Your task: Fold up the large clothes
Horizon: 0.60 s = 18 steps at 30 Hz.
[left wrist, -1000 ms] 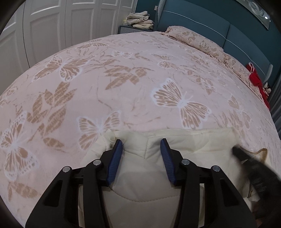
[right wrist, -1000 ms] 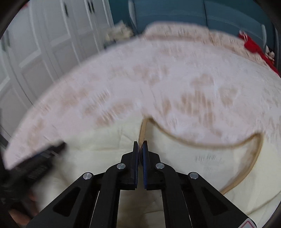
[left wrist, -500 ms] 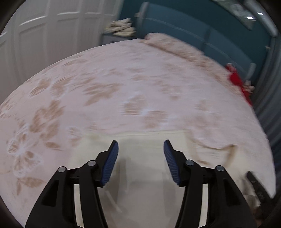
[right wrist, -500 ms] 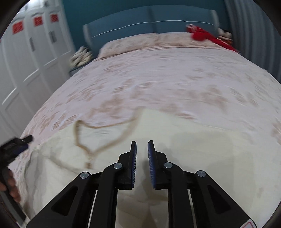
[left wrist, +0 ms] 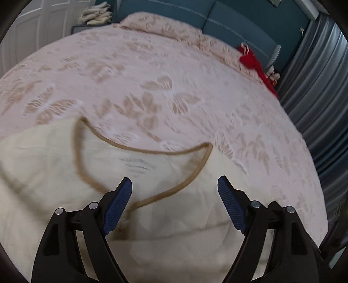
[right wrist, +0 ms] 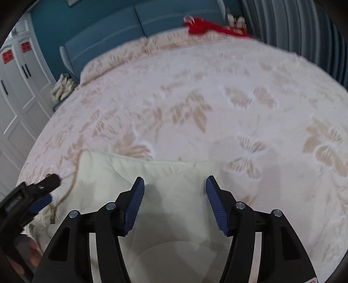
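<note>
A cream quilted garment (left wrist: 56, 174) with tan trim (left wrist: 187, 180) around its neckline lies on the bed at the near edge. My left gripper (left wrist: 175, 185) is open and empty, hovering over the neckline area. In the right wrist view the garment's folded end (right wrist: 152, 174) lies under my right gripper (right wrist: 175, 185), which is open and empty above it. The left gripper (right wrist: 37, 191) shows at the left edge of the right wrist view, by the tan trim.
The bed carries a pink blanket with tan butterfly prints (left wrist: 165, 91). A red cloth (left wrist: 256, 65) lies at the far right by the blue headboard (left wrist: 230, 24). Folded cloths (left wrist: 95, 15) sit on a nightstand beside white wardrobe doors (right wrist: 15, 91). Grey curtains (left wrist: 322, 87) hang on the right.
My right gripper has opened from shut on the tan trim and moved right onto the garment's folded end. My left gripper has swung right, over the neckline, and opened wider.
</note>
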Available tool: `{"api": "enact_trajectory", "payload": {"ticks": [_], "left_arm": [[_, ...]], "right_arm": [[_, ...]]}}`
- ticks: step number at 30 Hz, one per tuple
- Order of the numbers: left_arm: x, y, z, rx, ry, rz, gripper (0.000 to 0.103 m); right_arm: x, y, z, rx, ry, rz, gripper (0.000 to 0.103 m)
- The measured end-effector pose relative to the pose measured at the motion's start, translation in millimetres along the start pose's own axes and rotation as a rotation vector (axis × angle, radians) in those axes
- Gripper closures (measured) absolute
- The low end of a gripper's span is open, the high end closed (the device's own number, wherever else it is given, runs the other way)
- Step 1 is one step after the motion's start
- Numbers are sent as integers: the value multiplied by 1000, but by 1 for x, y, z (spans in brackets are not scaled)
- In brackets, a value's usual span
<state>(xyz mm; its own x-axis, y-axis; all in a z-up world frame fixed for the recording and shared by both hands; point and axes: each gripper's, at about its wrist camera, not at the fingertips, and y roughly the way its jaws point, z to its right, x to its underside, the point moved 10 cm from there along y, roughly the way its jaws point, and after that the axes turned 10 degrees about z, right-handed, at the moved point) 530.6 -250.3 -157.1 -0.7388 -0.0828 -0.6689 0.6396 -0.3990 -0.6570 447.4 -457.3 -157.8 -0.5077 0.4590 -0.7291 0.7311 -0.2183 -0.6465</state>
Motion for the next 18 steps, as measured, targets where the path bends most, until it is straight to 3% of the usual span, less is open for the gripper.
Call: {"api": "enact_trajectory", "payload": {"ticks": [2,3,5,6,8,12,15,18], "left_arm": [[7,12,4,9,0,-30,28],[10,19,6,8,12,-44,33],[13,26,10,16,46,-62,65],[14,29,13,10,75,-68,74],[16,32,11,-11,111,-67,86],[21,36,5,-14,115,-58,88],[16,27,8,-25,132,-45,88],[-2,-3,3,-24,158,26,87]], "right_arm": [[4,7,-1,8,-24,-13,52],[4,9,-4,14,-48,-12,64],[6,10,-11,22,-98,-17,82],[6,11,-14,24,-118,-15,89],[4,8,-15,27,-139,2,93],[13,17,-5,38,-111,-19,93],[10,13,-12,72,-170,-36,90],[-9,-16,-23,50,-175,20,84]]}}
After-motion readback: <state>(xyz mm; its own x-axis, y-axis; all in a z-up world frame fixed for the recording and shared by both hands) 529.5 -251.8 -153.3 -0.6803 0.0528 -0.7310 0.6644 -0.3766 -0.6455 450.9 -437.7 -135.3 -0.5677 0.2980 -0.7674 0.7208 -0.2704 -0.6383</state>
